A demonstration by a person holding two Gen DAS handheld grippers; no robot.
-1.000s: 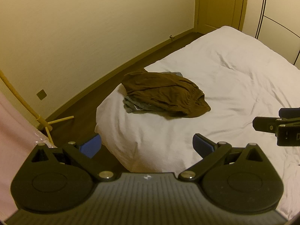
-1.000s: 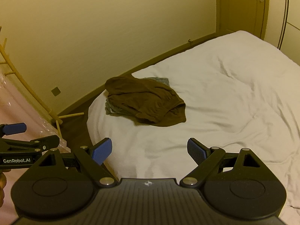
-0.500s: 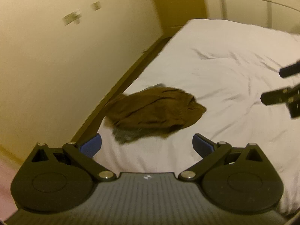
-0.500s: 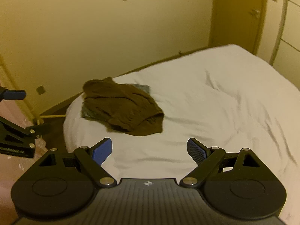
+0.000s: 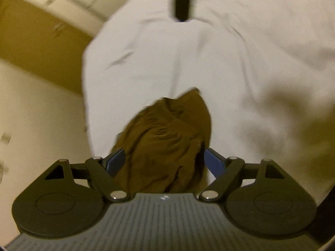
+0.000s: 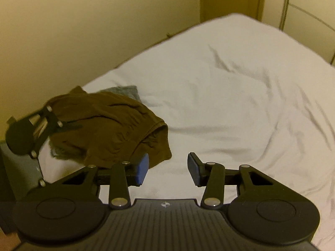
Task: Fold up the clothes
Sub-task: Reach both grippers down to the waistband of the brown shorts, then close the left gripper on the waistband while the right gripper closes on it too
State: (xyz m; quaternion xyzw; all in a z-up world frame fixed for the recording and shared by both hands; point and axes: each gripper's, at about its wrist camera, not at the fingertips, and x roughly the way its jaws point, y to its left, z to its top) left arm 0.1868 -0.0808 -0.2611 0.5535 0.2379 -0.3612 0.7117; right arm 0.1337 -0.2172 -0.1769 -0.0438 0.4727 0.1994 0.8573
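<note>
I am at the very start of the job: getting hold of the brown garment so I can lift it off the pile and spread it out. It lies in a crumpled heap on the white bed, near the corner of the bed, at about 10 o'clock from my right tongs. A grey garment peeks out from under it.

My left tongs are wide open, with the brown cloth bunched right between the two blue pads. They are not squeezing it yet. My right tongs are open too, a bit less wide, and they hold nothing. They hang over bare sheet, just beside the near edge of the brown heap.

I think the next move is to close my left tongs on one layer of cloth, near an edge or hem, and bring the right tongs to a second edge. If I grab a fat bunch, it will come up as a lump.

The brown cloth looks thin, soft and floppy, with lots of little wrinkles and a rolled hem. The sheet is soft and creased
</note>
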